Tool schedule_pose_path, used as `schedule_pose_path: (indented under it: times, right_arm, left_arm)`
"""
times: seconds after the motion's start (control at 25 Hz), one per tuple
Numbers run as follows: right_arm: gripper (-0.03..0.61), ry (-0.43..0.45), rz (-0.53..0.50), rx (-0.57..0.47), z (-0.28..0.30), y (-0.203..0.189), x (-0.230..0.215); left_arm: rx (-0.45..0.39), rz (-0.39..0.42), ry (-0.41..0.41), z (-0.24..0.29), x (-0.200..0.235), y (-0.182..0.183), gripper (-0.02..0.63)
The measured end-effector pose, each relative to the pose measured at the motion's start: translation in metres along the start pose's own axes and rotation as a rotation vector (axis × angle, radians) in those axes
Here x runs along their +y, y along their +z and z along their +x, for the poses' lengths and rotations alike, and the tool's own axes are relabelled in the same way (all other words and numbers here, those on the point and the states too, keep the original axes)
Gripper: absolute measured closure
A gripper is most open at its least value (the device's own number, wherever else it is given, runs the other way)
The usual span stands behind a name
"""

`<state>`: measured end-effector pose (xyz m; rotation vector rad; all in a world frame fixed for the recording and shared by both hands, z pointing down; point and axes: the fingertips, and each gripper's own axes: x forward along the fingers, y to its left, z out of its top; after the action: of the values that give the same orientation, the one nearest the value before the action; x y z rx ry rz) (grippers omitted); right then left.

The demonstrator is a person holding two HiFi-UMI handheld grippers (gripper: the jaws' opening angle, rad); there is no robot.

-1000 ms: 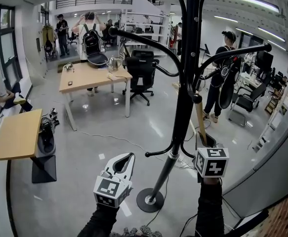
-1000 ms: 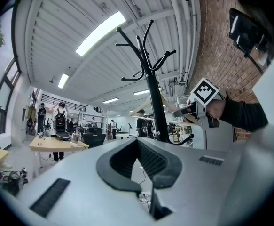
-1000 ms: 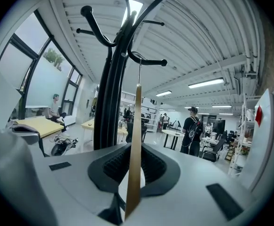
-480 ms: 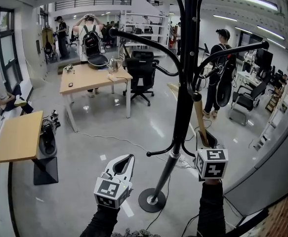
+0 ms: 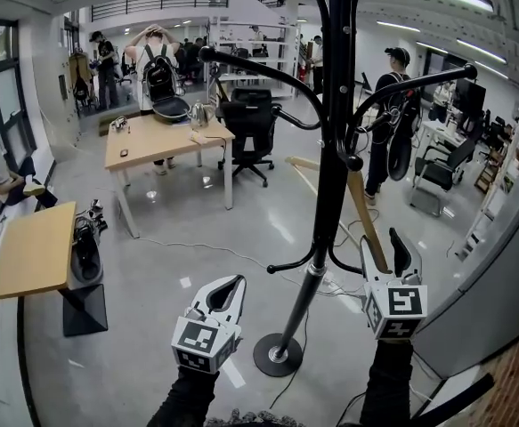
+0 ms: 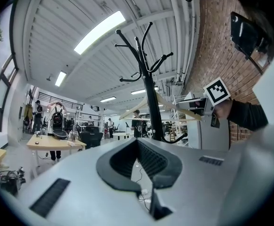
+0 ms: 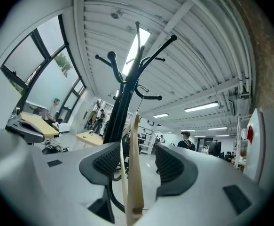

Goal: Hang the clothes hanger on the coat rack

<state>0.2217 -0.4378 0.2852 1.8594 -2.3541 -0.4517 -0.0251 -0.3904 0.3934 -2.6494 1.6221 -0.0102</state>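
My pale wooden hanger (image 5: 366, 216) hangs from the coat rack (image 5: 330, 149), at the pole's four o'clock. My right claw (image 5: 380, 238) has just released, with the hanger's tip loose between its jaws. My left claw (image 5: 235, 281) is clenched on nothing. Only the left gripper view shows both hanger arms.

Head camera looks down; all three views share coat rack (image 5: 330, 149).

rack (image 5: 335, 105) top cropped, hanger (image 5: 367, 215) hook seemingly hidden

Bright, evenly lit by ceiling strip lights (image 6: 99, 32) above the left gripper (image 6: 137, 147); daylight from windows (image 7: 43, 69) left of the right gripper (image 7: 137, 149). Heavy fisheye warp, black corners.
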Motion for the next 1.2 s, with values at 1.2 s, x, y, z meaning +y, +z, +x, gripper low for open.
schedule_pose_path:
  times: [1.2]
  right_arm:
    - [0.463,-0.182,0.133,0.049,-0.203,0.007,0.09]
  left_arm:
    - [-0.056,-0.005,-0.245,-0.137,-0.039,0.008,0.606]
